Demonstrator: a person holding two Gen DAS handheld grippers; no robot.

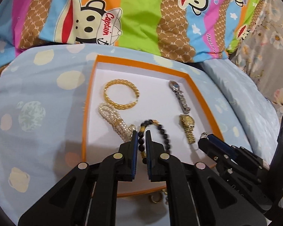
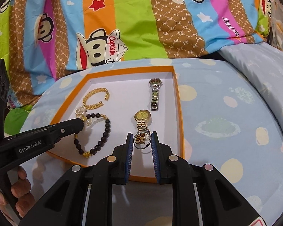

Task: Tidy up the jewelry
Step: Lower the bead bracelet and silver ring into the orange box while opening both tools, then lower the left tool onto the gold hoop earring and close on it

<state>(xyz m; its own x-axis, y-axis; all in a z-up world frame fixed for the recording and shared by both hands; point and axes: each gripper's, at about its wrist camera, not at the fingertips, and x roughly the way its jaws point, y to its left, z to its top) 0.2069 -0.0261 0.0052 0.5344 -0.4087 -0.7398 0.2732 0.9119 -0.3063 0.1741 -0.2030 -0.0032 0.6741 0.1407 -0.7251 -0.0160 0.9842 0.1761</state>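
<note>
Tray (image 2: 179, 113) middle strip lies bare — open lane between the bracelets on the left and two watches on the right; far-left corner free, near edge crowded by both grippers.

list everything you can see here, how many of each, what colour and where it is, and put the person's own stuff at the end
Box lid tray: one, orange rim, white floor, on the blue spotted sheet.
Gold bangle: one, gold, far left part of the tray.
Pearl bracelet: one, white, below the bangle.
Dark bead bracelet: one, black with gold charms, near left, between the left tongs.
Silver watch: one, silver, far right part of the tray.
Gold watch: one, gold, near right part.
Ring: one, silvery, between the right tongs.
Blue spotted sheet: one, under the tray.
Striped cartoon blanket: one, multicoloured, behind.
Left tongs: black, shut on the bead bracelet.
Right tongs: black, holding the ring.
Hand: one, lower left, right wrist view.
</note>
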